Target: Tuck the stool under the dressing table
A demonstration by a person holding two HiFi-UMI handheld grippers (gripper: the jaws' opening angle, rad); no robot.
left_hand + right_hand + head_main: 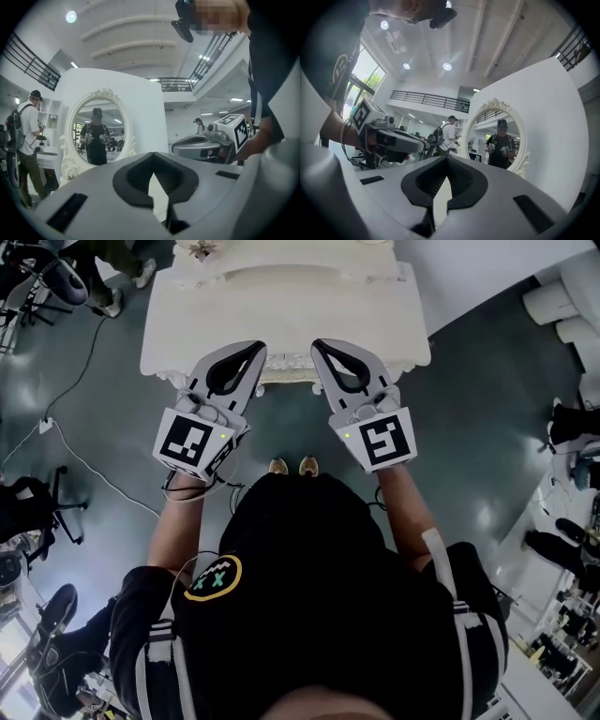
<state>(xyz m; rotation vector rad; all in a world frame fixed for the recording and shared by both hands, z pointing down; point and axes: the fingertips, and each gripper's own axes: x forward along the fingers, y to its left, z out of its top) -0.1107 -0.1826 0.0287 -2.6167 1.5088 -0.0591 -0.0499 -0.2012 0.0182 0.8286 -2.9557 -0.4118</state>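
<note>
The white dressing table point(281, 306) stands right in front of me, its top seen from above. Its oval mirror point(96, 136) in a carved white frame reflects me in both gripper views, and the same mirror point(499, 140) shows on the right. My left gripper point(257, 351) and right gripper point(319, 346) are held level, side by side, over the table's near edge. Both are shut with nothing between the jaws; the tips meet on the left gripper point(152, 153) and on the right gripper point(446, 158). No stool shows in any view. My shoes point(292, 466) stand just short of the table.
A cable point(84, 465) runs over the dark floor at the left, near a chair base point(56, 512). A person with a backpack point(26, 140) stands left of the table. White cylinders point(553, 306) and equipment line the right side.
</note>
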